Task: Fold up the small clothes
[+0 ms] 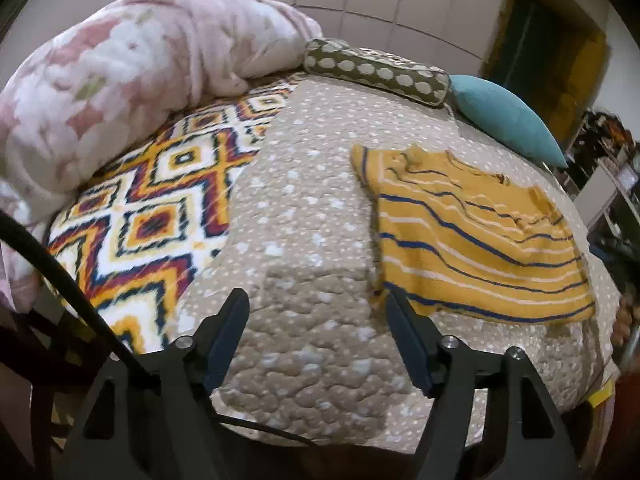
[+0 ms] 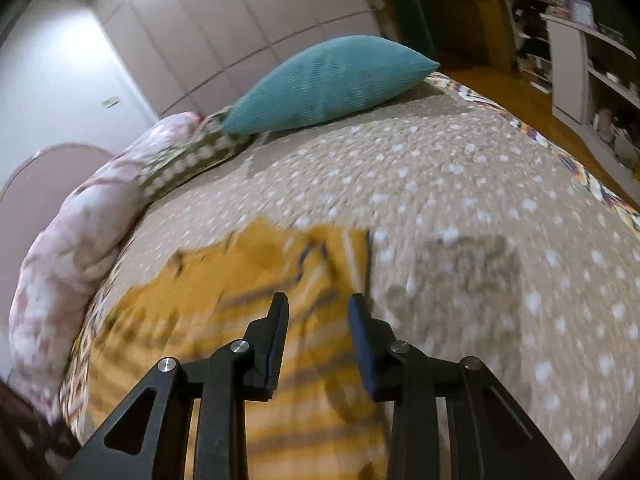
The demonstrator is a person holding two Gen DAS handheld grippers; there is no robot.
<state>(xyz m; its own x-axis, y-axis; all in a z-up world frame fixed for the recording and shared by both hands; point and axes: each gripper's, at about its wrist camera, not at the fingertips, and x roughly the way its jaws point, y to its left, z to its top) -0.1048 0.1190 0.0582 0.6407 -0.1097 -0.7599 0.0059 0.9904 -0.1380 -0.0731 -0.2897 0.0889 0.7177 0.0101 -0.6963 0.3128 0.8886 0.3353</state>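
1. The left hand-held gripper point(image 1: 316, 300) hangs with jaws wide and empty over the quilted, dotted bedspread point(image 1: 304, 184).
2. The right hand-held gripper point(image 2: 320, 304) is partly parted; in the blur it seems to hold nothing.
3. Just beyond lies the shirt point(image 1: 476, 236), soft yellow knit with thin stripes, rumpled on the bed; a one-layer pinch could drag it askew.
4. Farther back sits a teal cushion point(image 2: 332, 80).
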